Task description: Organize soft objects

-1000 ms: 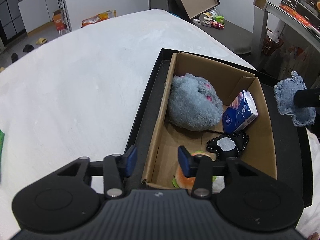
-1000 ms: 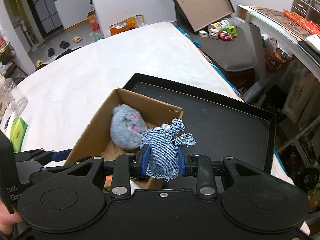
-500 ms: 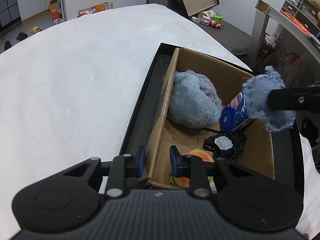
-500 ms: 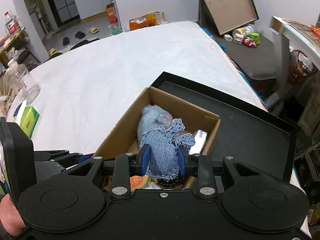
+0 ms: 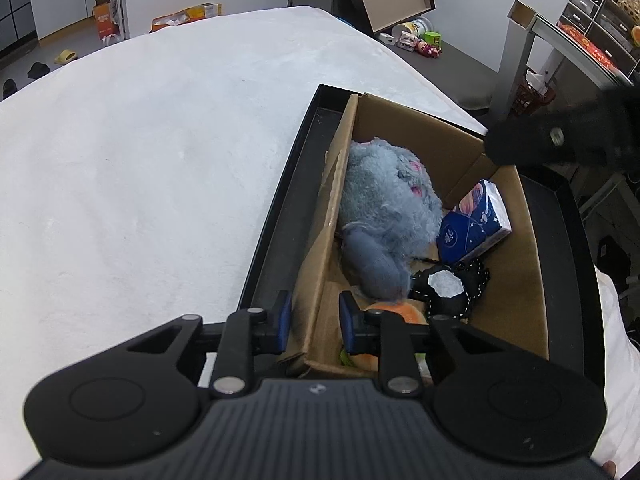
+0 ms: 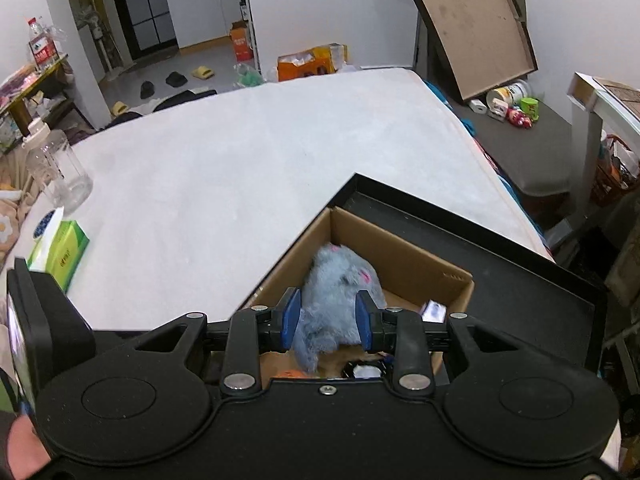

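An open cardboard box (image 5: 420, 128) (image 6: 400, 256) sits in a black tray (image 5: 280, 216) (image 6: 500, 248). Inside lie a grey plush toy (image 5: 384, 208) (image 6: 336, 280), a blue tissue pack (image 5: 476, 220), a black pouch with a white patch (image 5: 448, 284) and an orange soft piece (image 5: 400, 310). My left gripper (image 5: 314, 318) straddles the box's left wall by the near corner, pads closed on it. My right gripper (image 6: 327, 320) hovers above the box with a gap between its pads and nothing in it; the plush shows through below. One of its fingers (image 5: 552, 136) blurs in at the right. No denim cloth is in view.
The tray rests on a wide white padded surface (image 5: 160, 160). At its left edge stand a clear plastic jar (image 6: 60, 176) and a green tissue box (image 6: 60, 252). A hand (image 6: 24, 448) shows at the lower left. Furniture and clutter crowd the right side.
My left jaws narrowed onto the box wall. My right gripper carried a denim cloth leftward over the box; the cloth is now gone from between its pads.
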A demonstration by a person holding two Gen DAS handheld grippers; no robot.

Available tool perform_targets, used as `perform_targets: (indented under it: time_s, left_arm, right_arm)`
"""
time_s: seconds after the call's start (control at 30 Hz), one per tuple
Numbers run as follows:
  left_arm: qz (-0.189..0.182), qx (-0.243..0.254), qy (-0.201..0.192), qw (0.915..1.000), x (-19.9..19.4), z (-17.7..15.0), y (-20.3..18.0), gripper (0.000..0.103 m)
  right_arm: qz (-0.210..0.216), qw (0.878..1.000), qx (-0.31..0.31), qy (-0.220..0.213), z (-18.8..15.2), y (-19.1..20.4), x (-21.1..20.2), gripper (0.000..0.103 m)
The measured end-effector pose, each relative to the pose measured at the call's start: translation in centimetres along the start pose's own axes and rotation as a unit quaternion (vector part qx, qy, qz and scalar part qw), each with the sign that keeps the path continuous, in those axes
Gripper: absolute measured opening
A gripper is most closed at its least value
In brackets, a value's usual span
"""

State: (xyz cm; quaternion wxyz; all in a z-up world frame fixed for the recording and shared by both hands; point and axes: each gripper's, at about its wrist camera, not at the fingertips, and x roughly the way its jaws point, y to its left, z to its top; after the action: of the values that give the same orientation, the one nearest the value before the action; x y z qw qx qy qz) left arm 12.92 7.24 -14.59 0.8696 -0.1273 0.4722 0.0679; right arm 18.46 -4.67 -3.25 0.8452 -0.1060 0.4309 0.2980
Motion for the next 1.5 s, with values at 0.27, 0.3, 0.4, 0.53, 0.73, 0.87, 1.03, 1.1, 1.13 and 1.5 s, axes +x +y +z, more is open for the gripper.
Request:
perform_targets:
  time_s: [0.27, 0.3, 0.4, 0.53, 0.73, 0.87, 1.03, 1.1, 1.13, 1.5]
  left_arm:
    - [0.009, 0.002, 0.002, 1.0000, 0.0, 0.1, -0.4, 0.024]
    - [0.010, 0.004, 0.001, 0.9999, 0.1, 0.1, -0.5, 0.024]
    - [0.013, 0.006, -0.002, 0.9999, 0.1, 0.1, -0.7, 0.026]
    - [0.015, 0.000, 0.005, 0.9999, -0.2, 0.4, -0.6, 0.030]
    - [0.020, 0.004, 0.015, 0.9997, -1.4, 0.3, -0.5, 0.042]
    - [0.028, 0.022, 0.004, 0.9994, -2.9, 0.3, -1.2, 0.051]
    - [0.026, 0.037, -0.010, 0.9989, -5.0, 0.9, -2.5, 0.062]
    - [0.027, 0.046, -0.018, 0.9984, -6.0, 1.0, -3.1, 0.067]
    - [0.028, 0.050, -0.022, 0.9981, -6.4, 1.1, -3.4, 0.069]
    - [0.027, 0.083, -0.042, 0.9953, -10.9, 1.5, -6.8, 0.085]
  right_arm:
    - [-0.011, 1.000, 0.006, -0.010, -0.2, -0.3, -0.3, 0.039]
    - [-0.011, 1.000, 0.012, -0.011, -0.3, -0.6, -0.5, 0.039]
    - [-0.017, 0.999, 0.026, -0.010, -0.6, -1.2, -0.8, 0.041]
    - [-0.019, 0.998, 0.055, -0.009, -1.2, -2.5, -1.8, 0.053]
    - [-0.011, 0.994, 0.102, -0.029, -2.5, -4.8, -4.1, 0.064]
    - [-0.009, 0.990, 0.136, -0.044, -3.8, -6.4, -5.4, 0.071]
    - [-0.013, 0.982, 0.182, -0.057, -5.8, -8.5, -6.9, 0.080]
    - [-0.014, 0.978, 0.199, -0.065, -6.8, -9.2, -7.8, 0.084]
    - [-0.018, 0.976, 0.205, -0.068, -7.2, -9.5, -8.3, 0.087]
    - [-0.048, 0.962, 0.251, -0.092, -10.5, -11.6, -12.9, 0.103]
